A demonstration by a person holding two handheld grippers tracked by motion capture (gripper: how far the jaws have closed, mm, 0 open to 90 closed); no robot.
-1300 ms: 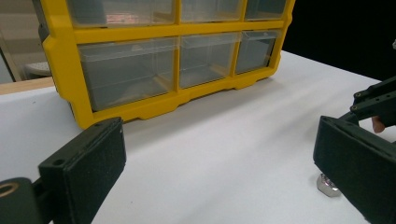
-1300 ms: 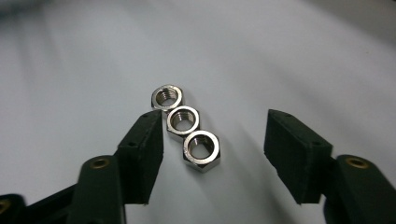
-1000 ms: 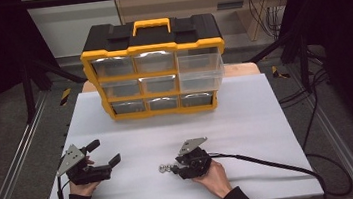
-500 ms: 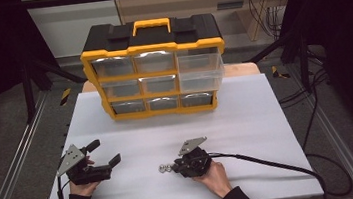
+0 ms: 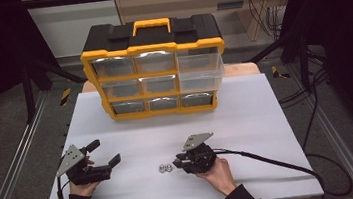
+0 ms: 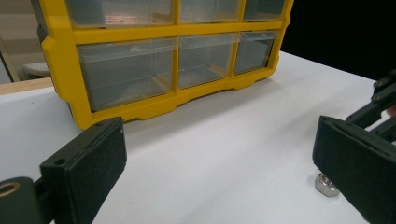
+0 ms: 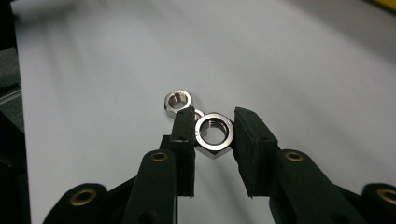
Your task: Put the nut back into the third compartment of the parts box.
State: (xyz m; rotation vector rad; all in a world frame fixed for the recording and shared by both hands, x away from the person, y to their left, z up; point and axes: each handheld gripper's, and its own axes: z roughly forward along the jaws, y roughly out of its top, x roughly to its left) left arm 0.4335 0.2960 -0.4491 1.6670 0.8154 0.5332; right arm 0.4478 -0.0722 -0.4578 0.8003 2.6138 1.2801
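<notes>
Right gripper [image 7: 212,133] pinching a steel nut [image 7: 214,133] between its two black pads, jaws having just been closing onto it, now pressing on opposite sides so the nut sits upright-faced with its threaded hole showing. Lying low over the white table [image 5: 267,114], well in front of the yellow drawer cabinet [image 5: 155,69], probably to keep the small part from slipping before any lift. Sharing the spot with more loose nuts: a second nut [image 7: 178,100] resting just beyond the left pad, apparently touching a third piece half hidden behind that pad, so gripping only the nearest one, likely to take them one at a time. Seen from above, right gripper [image 5: 177,162] reaching toward the little cluster [image 5: 165,168] in front of the cabinet's middle column. Left gripper [image 5: 106,155] waiting with jaws spread wide and nothing between them, held in front of the cabinet's left side, seemingly kept ready for opening a drawer. Top-right drawer [image 5: 200,66] standing pulled out and looking empty, plausibly the place meant for the nut. From the left gripper view, one nut [image 6: 326,185] peeking out beside the right jaw, cabinet [image 6: 163,70] close ahead.
</notes>
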